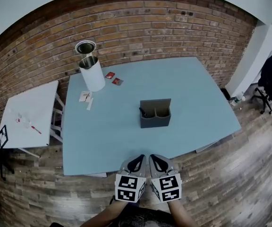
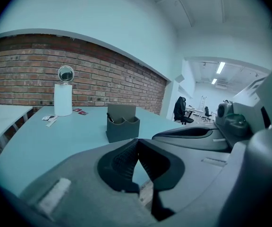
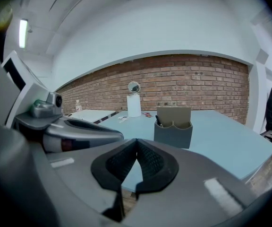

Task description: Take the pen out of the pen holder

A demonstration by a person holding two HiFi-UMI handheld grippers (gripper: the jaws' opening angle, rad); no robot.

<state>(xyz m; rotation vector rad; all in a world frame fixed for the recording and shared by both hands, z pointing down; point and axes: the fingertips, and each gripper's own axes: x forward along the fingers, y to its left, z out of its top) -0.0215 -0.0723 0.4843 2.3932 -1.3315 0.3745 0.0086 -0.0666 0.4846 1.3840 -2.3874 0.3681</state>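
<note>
1. Nothing of the job is done yet. The pen (image 1: 142, 111) stands in the left-hand pocket of the grey pen holder (image 1: 156, 118), with only its dark top poking above the rim.
2. The left gripper (image 1: 136, 163) and the right gripper (image 1: 158, 163) sit side by side, nearly touching each other, over the near edge of the blue table (image 1: 197, 103). Each has its fingers pressed together at the tips, with nothing between them.
3. The holder is straight ahead of both pairs of fingertips and well apart from them.
4. What is left, as I judge it, is everything: reach forward, spread one pair of fingers, pinch the pen's top and lift it clear.
5. There is plenty of room. Bare tabletop runs all the way from the fingertips to the holder.
6. Far beyond the fingers and off to their left stand a white cylinder (image 1: 92, 74) and a round mirror (image 1: 85, 46). A few red packets (image 1: 113, 78) and paper slips (image 1: 86, 97) lie near them, all well out of the path.
7. The holder's tall back panel rises on the side away from the fingers, so I'd expect the pen to come out upward and towards them.
8. The table's right edge lies well off to the right of the right fingers. A white side table (image 1: 32, 108) stands beyond the left edge.
</note>
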